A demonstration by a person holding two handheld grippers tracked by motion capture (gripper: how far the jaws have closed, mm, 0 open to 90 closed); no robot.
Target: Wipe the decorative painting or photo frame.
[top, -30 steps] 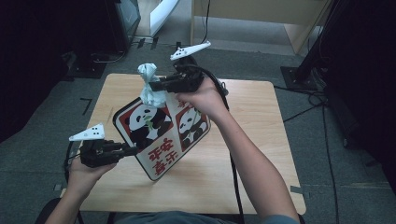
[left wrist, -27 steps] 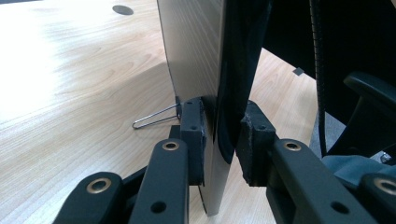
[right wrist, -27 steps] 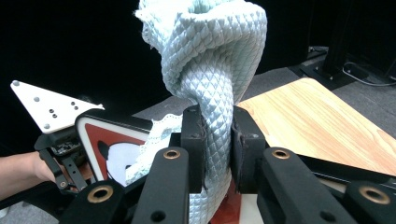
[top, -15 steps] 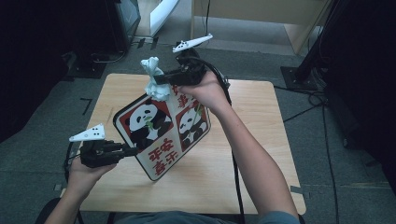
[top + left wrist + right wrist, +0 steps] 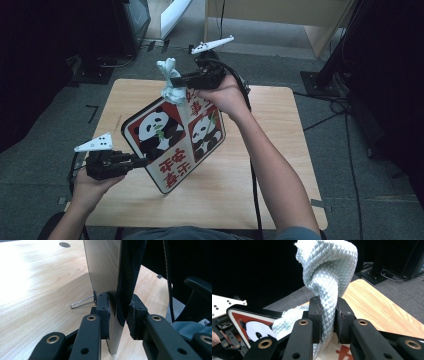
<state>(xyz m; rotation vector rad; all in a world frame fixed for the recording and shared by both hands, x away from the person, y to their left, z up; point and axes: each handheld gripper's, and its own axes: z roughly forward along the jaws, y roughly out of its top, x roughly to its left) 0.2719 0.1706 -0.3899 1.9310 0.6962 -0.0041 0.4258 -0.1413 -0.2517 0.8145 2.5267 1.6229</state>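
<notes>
Panda board [image 5: 175,137] bears red Chinese characters, partly under pale cloth [image 5: 170,85]

The right gripper [image 5: 327,315] pinches a pale blue cloth [image 5: 329,277] between its jaws, above a panda board [image 5: 254,326]; wooden table [image 5: 382,307] lies beyond

Cloth's [image 5: 329,272] lower end behind jaws

A board [image 5: 175,145] stands tilted over the middle of the table [image 5: 280,150] — its near left edge sits between the left gripper [image 5: 137,162] jaws. At its far top edge lies a cloth [image 5: 170,82], pinched in the right gripper [image 5: 182,80] — a wire stand [image 5: 82,302] rests on the table behind the board.
</notes>
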